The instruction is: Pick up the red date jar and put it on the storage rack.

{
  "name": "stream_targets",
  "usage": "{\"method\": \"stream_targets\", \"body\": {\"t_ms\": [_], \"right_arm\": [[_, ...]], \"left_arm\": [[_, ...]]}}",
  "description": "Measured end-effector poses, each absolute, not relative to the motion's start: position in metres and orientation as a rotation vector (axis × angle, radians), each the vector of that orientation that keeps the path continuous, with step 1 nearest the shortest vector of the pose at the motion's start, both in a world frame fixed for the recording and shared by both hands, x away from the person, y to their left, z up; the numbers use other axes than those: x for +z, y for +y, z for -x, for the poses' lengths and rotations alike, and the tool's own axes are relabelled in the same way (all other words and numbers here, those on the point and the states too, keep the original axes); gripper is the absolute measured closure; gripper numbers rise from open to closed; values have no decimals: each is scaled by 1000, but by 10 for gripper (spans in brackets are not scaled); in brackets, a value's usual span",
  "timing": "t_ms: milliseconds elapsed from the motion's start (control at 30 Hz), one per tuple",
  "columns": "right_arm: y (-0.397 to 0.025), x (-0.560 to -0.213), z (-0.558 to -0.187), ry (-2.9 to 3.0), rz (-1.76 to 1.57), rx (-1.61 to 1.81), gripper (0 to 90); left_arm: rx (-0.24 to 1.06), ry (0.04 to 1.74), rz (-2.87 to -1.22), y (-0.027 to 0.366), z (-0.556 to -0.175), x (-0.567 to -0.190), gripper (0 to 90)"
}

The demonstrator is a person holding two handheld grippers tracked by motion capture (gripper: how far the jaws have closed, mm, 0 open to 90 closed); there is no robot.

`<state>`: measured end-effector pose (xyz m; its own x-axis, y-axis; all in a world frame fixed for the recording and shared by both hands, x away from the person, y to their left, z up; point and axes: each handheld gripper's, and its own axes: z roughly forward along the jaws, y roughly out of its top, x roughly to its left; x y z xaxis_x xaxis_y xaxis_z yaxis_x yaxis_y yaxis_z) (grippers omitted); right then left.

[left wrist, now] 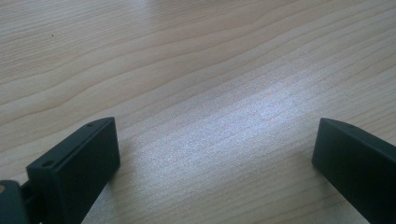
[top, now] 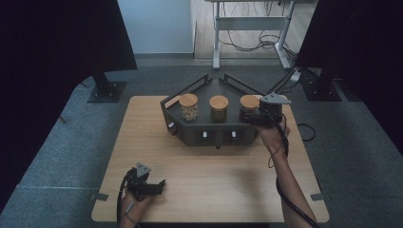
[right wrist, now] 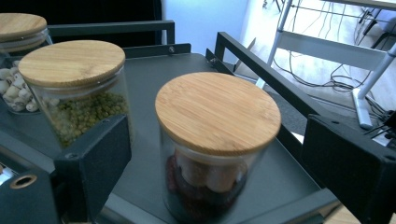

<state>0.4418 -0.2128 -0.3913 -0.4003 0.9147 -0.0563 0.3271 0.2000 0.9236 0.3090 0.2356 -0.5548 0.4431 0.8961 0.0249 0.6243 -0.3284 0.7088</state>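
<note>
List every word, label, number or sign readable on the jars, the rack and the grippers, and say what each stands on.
There are none to quote.
Jar with red contents between the right gripper jaws: plain glass, bare wooden lid.
Jar of green beans and jar of pale pieces: no labels.
Black rack: small pale marks on its front, too small to read.
Left gripper over the table: bare black jaws, bare wood.

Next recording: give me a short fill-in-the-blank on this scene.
1. The dark metal tray holds ___ glass jars with round bamboo lids.
2. The right hand-held gripper has its jaws open around the jar of ___ contents.
3. The left hand-held gripper is ___, above the light wooden table.

Missing: three; red; open
</note>
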Motion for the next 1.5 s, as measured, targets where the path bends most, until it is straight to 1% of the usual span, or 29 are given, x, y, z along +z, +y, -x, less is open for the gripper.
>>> {"method": "stream_targets", "body": {"t_ms": [1500], "right_arm": [[-229,-403,-399,1872,-1113,1182,85]], "left_arm": [[558,1271,-2064,235,-309,-555,6]]}}
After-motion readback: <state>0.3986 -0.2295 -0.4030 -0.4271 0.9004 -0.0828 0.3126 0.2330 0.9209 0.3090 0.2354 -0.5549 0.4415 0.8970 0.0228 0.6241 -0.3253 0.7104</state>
